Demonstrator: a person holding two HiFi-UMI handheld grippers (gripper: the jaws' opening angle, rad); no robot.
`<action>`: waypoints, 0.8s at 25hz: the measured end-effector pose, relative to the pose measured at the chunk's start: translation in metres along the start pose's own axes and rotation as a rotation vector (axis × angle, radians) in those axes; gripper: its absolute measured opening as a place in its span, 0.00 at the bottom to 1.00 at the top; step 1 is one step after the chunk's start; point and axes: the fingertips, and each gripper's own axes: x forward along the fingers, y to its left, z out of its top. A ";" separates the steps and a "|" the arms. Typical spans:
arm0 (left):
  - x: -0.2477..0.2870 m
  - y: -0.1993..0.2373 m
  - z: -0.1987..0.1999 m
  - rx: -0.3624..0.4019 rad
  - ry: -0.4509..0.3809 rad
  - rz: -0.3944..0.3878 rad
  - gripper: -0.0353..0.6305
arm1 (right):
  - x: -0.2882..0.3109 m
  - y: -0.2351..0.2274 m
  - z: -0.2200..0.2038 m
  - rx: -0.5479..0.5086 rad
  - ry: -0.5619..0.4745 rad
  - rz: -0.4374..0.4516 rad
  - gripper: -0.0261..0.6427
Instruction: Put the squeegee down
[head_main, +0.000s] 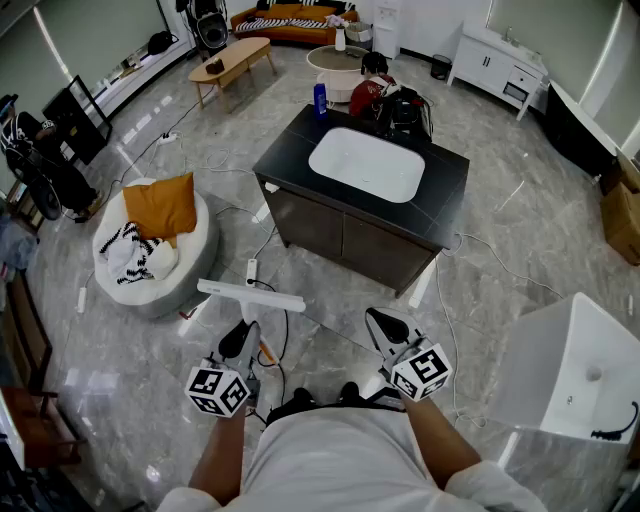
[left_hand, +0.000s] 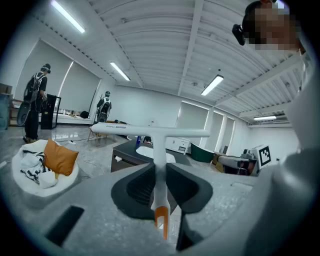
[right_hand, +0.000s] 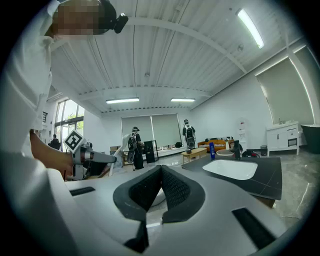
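Squeegee (head_main: 250, 292) — white T-shape, handle pinched in the left gripper (left_hand: 160, 175) fingers so the blade leads, held over the floor short of the dark counter (head_main: 445, 195), seemingly awaiting set-down; right gripper (right_hand: 159, 175) fingers pressed together, empty

White shirt (head_main: 340, 455), grey left gripper (head_main: 247, 332), right gripper (head_main: 379, 320) (black jaws)

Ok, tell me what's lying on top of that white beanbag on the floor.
An orange cushion and a black-and-white striped cloth lie on the white beanbag. Whatever sits beneath them is covered.
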 end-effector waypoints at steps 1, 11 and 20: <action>0.001 -0.002 0.000 -0.002 -0.001 -0.001 0.17 | -0.002 0.000 0.001 0.000 -0.001 0.003 0.06; 0.008 -0.022 0.003 -0.006 0.000 0.004 0.17 | -0.015 -0.011 0.002 0.008 -0.011 0.051 0.06; 0.003 -0.029 -0.008 -0.017 0.015 0.027 0.17 | -0.033 -0.029 -0.018 0.060 -0.001 0.070 0.06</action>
